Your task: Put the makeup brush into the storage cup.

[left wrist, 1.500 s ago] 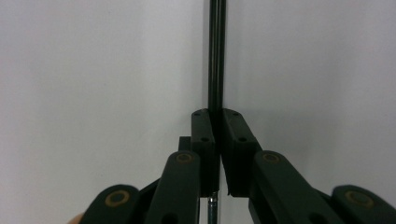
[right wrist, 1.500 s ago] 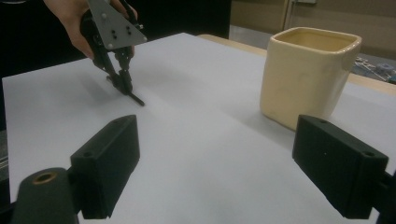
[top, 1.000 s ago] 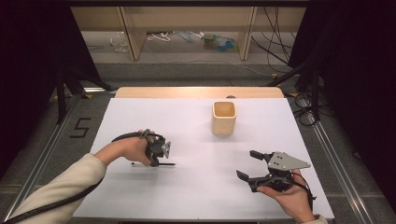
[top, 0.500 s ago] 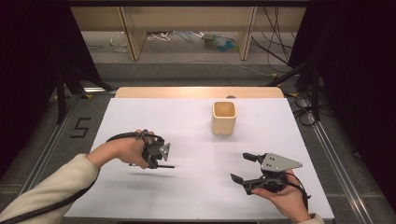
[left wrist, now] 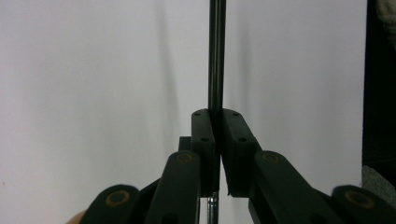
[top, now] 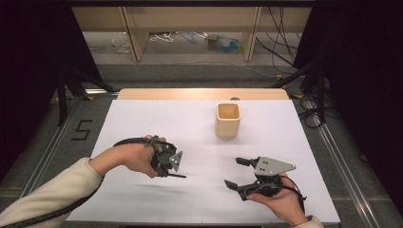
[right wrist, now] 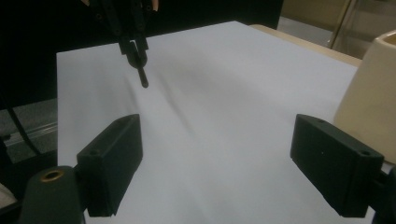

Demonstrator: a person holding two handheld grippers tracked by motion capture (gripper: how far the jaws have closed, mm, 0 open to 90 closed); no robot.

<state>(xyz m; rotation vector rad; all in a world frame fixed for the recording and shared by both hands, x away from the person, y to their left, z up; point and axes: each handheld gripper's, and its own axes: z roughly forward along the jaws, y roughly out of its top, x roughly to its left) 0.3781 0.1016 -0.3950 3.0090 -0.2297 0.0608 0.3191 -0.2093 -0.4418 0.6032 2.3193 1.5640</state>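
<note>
Lifted off the white sheet since the earlier frames, the left claw [top: 177, 167] now hangs above the counter [top: 157, 118] with a thin dark pen [left wrist: 216, 56] clenched between its pads, and its shadow lies on the paper below it. Seen along the left claw's own jaws, they are pressed tight on the pen's shaft, which runs straight out past the tips; from above, the pen's free end [top: 179, 176] pokes out level, towards the right claw, so its long axis is roughly flat, not yet upright. The right claw [top: 236, 173] has slid a little nearer the middle and rests low with its jaws spread wide and nothing between them. Taking the cream cup [top: 228, 119] as landmark: the pen is held well to the cup's left and on the person's side of it, and the right claw sits on the person's side too, just right of the cup's line. The left claw carries the pen, so I judge that it makes the trip; the coming move calls for crossing rightward and away, then tipping the pen upright over the cup's open mouth. Bare paper lies between pen and cup, and the counter's far wooden edge [top: 199, 93] is just behind the cup.
</note>
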